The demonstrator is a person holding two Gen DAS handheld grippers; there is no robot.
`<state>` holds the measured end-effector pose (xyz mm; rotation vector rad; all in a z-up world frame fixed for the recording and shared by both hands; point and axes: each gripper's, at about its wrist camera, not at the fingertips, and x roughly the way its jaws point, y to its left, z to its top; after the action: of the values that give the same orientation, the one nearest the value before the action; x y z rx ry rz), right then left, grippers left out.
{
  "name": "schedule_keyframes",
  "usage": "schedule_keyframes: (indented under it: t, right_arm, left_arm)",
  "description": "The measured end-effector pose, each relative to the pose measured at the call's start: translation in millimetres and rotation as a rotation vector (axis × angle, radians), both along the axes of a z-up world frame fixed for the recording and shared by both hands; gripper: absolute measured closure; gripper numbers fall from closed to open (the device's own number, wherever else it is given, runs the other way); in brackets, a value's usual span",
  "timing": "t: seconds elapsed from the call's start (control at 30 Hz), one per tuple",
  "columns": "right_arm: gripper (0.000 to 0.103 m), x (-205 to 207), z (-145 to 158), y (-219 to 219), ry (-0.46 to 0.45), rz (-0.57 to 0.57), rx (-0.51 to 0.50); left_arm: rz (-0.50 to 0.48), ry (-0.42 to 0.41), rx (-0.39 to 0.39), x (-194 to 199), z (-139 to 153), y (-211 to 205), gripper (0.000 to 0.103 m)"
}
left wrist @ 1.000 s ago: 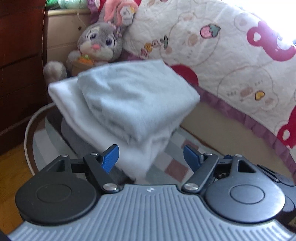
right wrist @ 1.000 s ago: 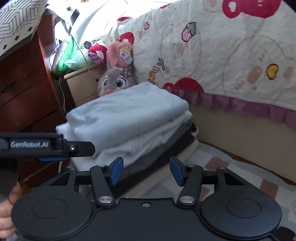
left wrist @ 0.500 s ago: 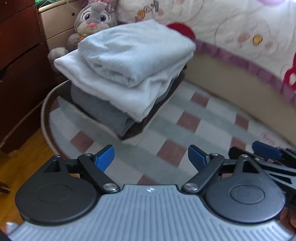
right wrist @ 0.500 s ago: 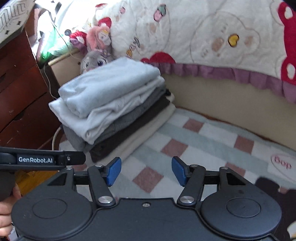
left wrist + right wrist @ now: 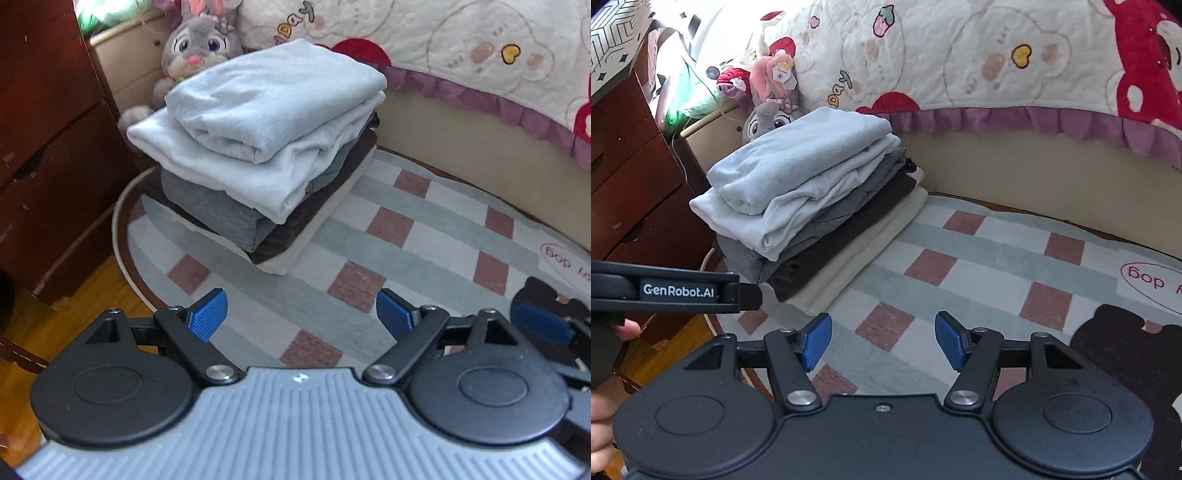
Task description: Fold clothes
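With the left gripper and right gripper both released and empty, keep clear of the folded clothes stack on the checked rug while reaching for the next garment.

I am in a bedroom at home, likely a child's. In front of me a bed is draped with a quilted bedspread printed with bears, strawberries and hearts and edged with a purple ruffle. A plush grey bunny sits in the corner beside a cream nightstand, next to a dark wooden chest of drawers. On the wooden floor lies a checked rug in pale green, white and dusty red, and on it rests a stack of folded clothes.
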<state>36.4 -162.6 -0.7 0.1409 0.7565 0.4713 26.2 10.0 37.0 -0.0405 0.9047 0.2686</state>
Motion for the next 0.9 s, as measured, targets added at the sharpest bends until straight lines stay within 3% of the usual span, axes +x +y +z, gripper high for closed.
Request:
schedule_keyframes:
  t: [0.37, 0.9]
  right_arm:
    - [0.036, -5.7, 5.5, -3.6, -0.03, -0.006, 0.007]
    - [0.035, -5.0, -3.1, 1.4, -0.002, -0.037, 0.014]
  left_arm:
    - [-0.01, 0.016, 0.017, -1.5, -1.1, -10.1, 0.015]
    - [-0.002, 0.026, 0.004, -0.9, -9.4, -2.7, 0.012]
